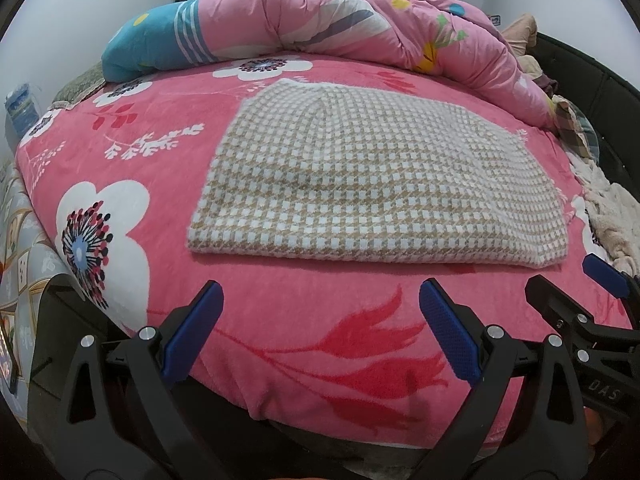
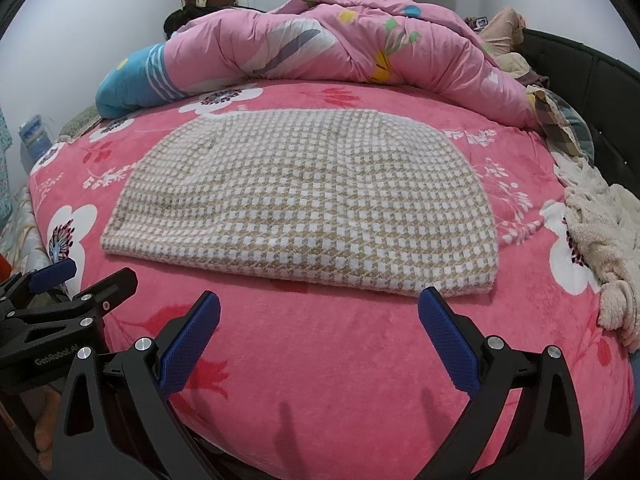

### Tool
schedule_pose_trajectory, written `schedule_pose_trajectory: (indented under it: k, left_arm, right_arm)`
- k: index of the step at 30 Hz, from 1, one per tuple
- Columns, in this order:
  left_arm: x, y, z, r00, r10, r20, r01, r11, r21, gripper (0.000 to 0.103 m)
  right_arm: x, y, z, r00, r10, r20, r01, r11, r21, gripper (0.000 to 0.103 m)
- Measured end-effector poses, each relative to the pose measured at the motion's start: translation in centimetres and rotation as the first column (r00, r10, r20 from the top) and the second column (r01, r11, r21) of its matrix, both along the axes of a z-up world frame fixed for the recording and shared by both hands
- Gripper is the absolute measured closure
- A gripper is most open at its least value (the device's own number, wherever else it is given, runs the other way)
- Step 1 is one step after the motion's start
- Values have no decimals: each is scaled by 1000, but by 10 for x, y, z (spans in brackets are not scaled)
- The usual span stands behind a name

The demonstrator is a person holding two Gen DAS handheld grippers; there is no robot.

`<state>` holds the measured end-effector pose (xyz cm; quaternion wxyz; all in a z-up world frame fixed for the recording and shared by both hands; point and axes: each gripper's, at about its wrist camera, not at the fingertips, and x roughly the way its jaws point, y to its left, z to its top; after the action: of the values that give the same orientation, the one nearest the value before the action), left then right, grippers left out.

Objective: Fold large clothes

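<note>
Checked garment (image 1: 360, 184) sitting mid-bed on the pink floral blanket (image 1: 280, 320), already folded into a flat, thick rectangle, near edge running parallel to the front edge of the bed and set a little back from it. Looks mostly done, so probably one more fold across or just a tidy-up left, only guessing.

Left tongs (image 1: 320, 332) spread wide, holding nothing, hovering over the front edge of the bed short of the cloth. Right tongs (image 2: 320, 340) same deal: wide open, empty, right-hand tip just beside the garment's near right corner but not clearly touching.

Tips for the next bit, if another fold is coming:
- go for the two near corners, one per side, and pinch every layer, not just the top one
- come in low so the lower finger slides under the stack without snagging the fuzzy blanket
- lift both sides together and lay it over evenly, otherwise the edges go crooked

Looks-wise: beige and white houndstooth-ish check, soft fuzzy knit, thick doubled edge at the front, far edge rounded and a bit lumpy. Probably floppy and heavy-ish. Pink duvet (image 2: 340, 44) heaped along the far edge, cream fleece thing (image 2: 600, 232) at the right edge, both well clear.
</note>
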<state>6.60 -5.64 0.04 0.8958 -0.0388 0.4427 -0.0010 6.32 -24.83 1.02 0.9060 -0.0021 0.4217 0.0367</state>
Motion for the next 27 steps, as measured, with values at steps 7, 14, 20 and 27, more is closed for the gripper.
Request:
schedule_pose_trajectory:
  k: [7,14,20,27]
  left_arm:
    - [1,-1,0,1000,-5,0,5,1000,6,8]
    - [2,-1,1,1000,-9,1,9,1000,6,8]
    - [2,1,2,1000,-9,2,9,1000,5,8]
    - [3,2,1,1000,-9,3,9,1000,6,8]
  right_arm:
    - [1,-1,1,1000,-3,2,3,1000,-2,7]
    - [1,-2,1,1000,-2,2,2,1000,-1,7]
    - [2,-2,1,1000,-1,2,1,1000,-3,7]
    - [2,-1,1,1000,-1,3,1,1000,-3,7]
